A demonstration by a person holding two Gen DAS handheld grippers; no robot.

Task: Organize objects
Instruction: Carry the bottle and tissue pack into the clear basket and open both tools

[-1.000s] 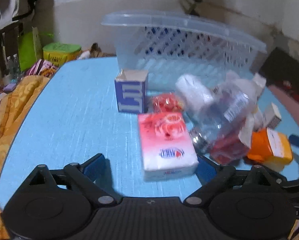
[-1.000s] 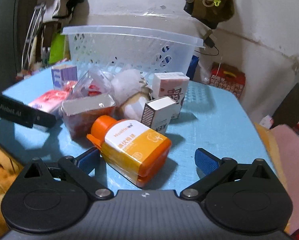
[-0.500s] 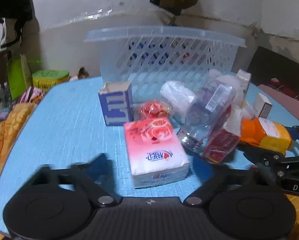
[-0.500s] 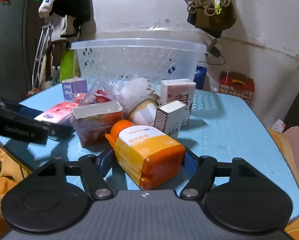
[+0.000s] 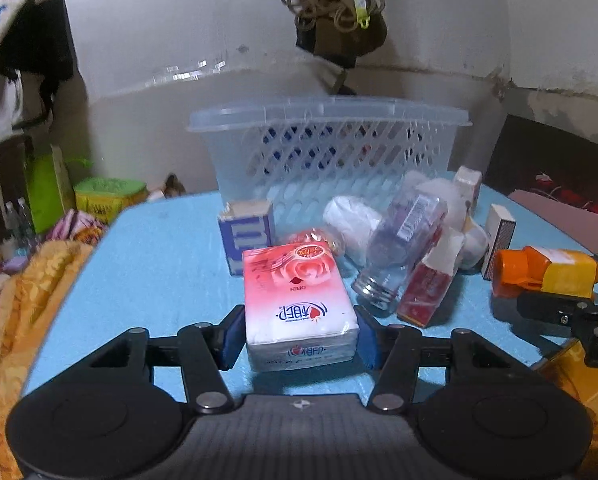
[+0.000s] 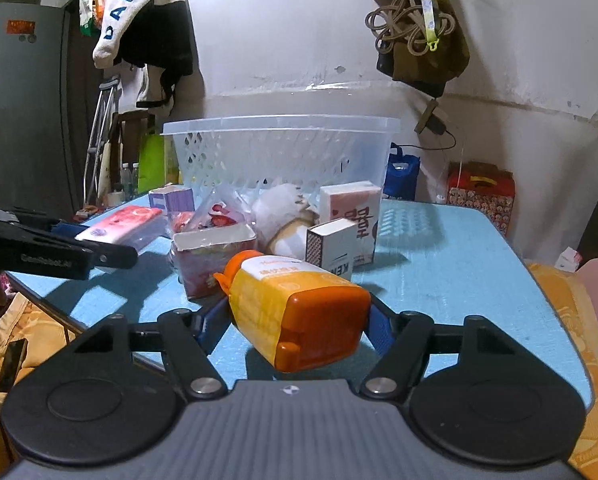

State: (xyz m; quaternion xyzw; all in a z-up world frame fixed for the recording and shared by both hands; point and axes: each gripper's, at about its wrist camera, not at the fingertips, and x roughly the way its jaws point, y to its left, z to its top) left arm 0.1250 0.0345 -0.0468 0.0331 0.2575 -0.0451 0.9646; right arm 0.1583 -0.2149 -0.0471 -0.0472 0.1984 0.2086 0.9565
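Note:
My left gripper (image 5: 299, 338) is shut on a pink tissue pack (image 5: 297, 304) with a rose print, held just above the blue table (image 5: 155, 264). My right gripper (image 6: 295, 326) is shut on an orange and yellow bottle (image 6: 295, 310), lifted off the table; the bottle also shows in the left wrist view (image 5: 547, 272). A clear lattice basket (image 5: 331, 152) stands at the back of the table, also in the right wrist view (image 6: 279, 152). The tissue pack shows at the left in the right wrist view (image 6: 119, 224).
A pile lies in front of the basket: a blue-white carton (image 5: 247, 236), a clear bottle (image 5: 403, 252), a red packet (image 5: 427, 288), a matchbox (image 6: 331, 248), a pink box (image 6: 351, 216). Yellow cloth (image 5: 23, 320) hangs at the left edge. A wall stands behind.
Both grippers closed: the left onto the tissue pack, the right onto the orange bottle. Both then lifted their objects a little off the table.

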